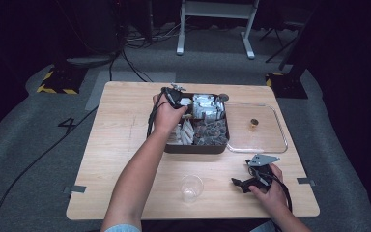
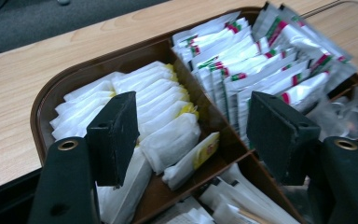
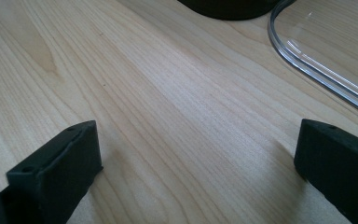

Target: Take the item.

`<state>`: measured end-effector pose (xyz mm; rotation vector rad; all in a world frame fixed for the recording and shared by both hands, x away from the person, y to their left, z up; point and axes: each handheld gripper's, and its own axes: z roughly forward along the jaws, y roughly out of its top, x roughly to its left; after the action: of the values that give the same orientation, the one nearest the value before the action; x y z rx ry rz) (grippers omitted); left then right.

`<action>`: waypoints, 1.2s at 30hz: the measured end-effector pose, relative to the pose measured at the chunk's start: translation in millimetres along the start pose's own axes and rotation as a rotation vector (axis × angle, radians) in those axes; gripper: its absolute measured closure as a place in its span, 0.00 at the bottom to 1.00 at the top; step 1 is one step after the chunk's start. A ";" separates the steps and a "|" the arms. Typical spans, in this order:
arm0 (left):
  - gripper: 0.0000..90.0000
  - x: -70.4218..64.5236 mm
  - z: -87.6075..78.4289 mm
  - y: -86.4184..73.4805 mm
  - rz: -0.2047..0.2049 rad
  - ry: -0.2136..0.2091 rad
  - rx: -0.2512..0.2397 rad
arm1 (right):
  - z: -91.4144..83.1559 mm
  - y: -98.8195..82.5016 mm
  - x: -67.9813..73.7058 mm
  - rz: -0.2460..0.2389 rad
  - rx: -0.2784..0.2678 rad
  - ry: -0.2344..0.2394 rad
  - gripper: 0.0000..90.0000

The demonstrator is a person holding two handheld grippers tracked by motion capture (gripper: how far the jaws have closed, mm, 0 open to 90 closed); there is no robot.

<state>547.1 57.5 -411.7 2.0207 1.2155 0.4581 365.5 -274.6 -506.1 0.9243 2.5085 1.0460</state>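
A dark brown divided box [image 1: 170,146] sits mid-table, filled with sachets. My left gripper [image 1: 183,103] hovers over its far left part, open, with nothing between the jaws. In the left gripper view [image 2: 191,133] the jaws frame a compartment of white tea bags [image 2: 154,105] and, beside it, silver sachets with red and green marks [image 2: 256,65]. My right gripper [image 1: 244,183] rests low over the table near the front right, open and empty; its jaws [image 3: 196,163] straddle bare wood.
A clear plastic tray [image 1: 270,145] lies right of the box with a small brown object [image 1: 254,123] on it; its rim [image 3: 317,70] shows ahead of the right gripper. A clear plastic cup [image 1: 192,187] stands near the front edge. Cables trail from both grippers.
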 end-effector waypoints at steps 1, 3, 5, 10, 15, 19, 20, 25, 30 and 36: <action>0.38 1.2 2.2 -0.2 -0.001 0.001 0.007 | 0.0 0.0 0.0 0.000 0.000 0.000 0.01; 0.40 2.6 6.7 -0.9 -0.018 0.002 0.022 | 0.0 0.0 0.0 -0.001 0.000 0.000 0.01; 0.44 3.1 10.6 -1.4 -0.026 -0.006 0.036 | 0.0 0.0 0.0 0.000 0.000 0.000 0.01; 0.52 1.1 19.8 -3.7 -0.023 -0.032 0.072 | 0.0 0.0 0.0 0.000 0.000 0.000 0.01; 0.58 -0.5 27.2 -6.4 -0.007 -0.024 0.109 | 0.1 0.0 -0.1 -0.001 0.000 0.000 0.01; 0.61 0.5 33.6 -8.8 -0.013 -0.026 0.141 | 0.1 0.0 -0.1 -0.001 0.000 0.000 0.01; 0.63 0.5 33.6 -8.8 -0.013 -0.026 0.141 | 0.1 0.0 -0.1 -0.001 0.000 0.000 0.01; 0.69 0.8 39.0 -11.7 -0.015 -0.055 0.168 | 0.1 0.0 -0.1 -0.001 0.000 0.000 0.01; 0.80 2.7 42.6 -12.5 -0.011 -0.073 0.192 | 0.1 0.0 0.0 0.000 0.000 0.001 0.01; 0.90 6.2 43.3 -12.4 -0.007 -0.097 0.214 | 0.1 0.0 0.0 -0.001 0.000 0.001 0.01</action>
<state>569.4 49.2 -450.5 2.1899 1.2563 0.2313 365.5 -274.6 -506.2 0.9234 2.5093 1.0463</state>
